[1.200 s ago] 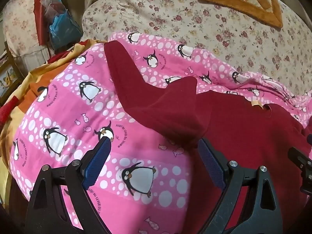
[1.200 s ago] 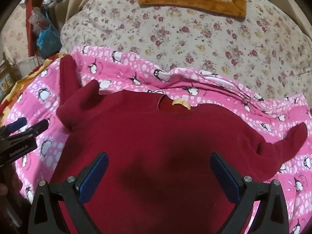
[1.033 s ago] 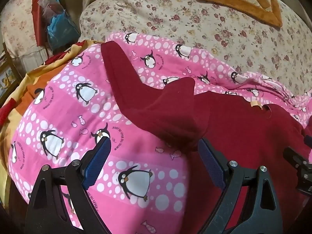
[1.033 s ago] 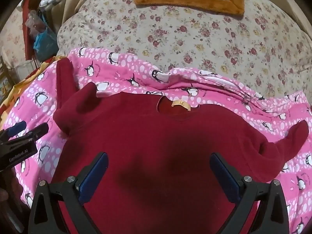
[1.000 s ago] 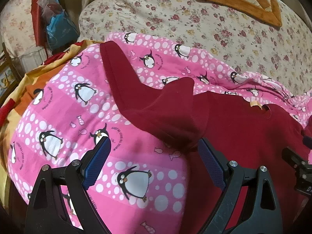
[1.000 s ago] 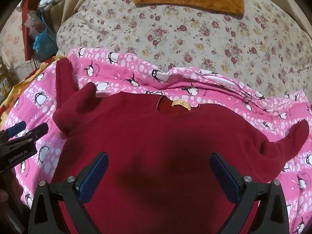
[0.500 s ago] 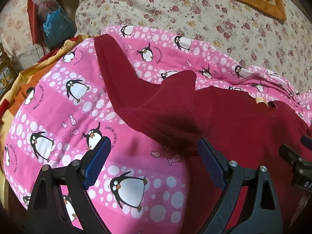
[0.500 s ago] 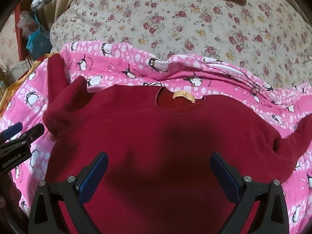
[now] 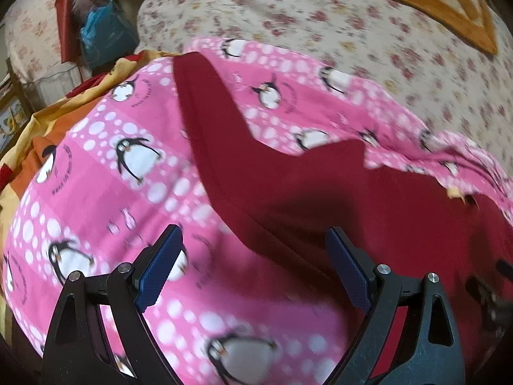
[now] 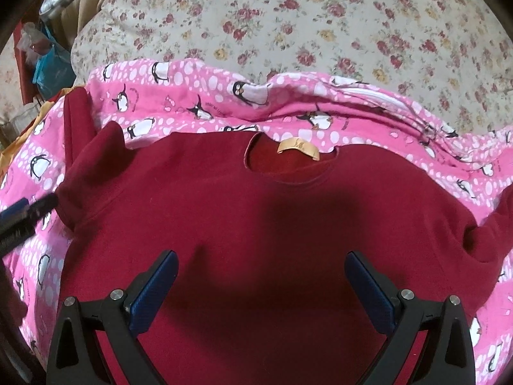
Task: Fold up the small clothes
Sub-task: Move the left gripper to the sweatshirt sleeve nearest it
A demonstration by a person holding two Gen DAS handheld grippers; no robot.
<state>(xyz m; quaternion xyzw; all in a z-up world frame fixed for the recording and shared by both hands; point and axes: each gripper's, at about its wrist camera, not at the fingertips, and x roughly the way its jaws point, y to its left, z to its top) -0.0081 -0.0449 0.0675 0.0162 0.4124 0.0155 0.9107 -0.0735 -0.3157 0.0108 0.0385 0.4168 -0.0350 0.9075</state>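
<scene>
A small dark red sweater lies face up and spread flat on a pink penguin-print blanket, its neck label pointing away from me. Its left sleeve stretches up and away over the blanket; the right sleeve bunches at the right edge. My left gripper hovers open over the left armpit and sleeve base, with nothing between its blue pads. My right gripper is open above the sweater's chest, also holding nothing. The left gripper's tip shows at the left edge of the right wrist view.
The pink blanket lies over a floral bedspread. An orange checkered cushion sits at the back. Orange and yellow cloth hangs at the left bed edge, beside blue bags and clutter.
Both grippers have moved forward and lower toward the sweater, so it fills more of each view. The left wrist view is blurred by motion. Both stay open; the sweater has not shifted.
</scene>
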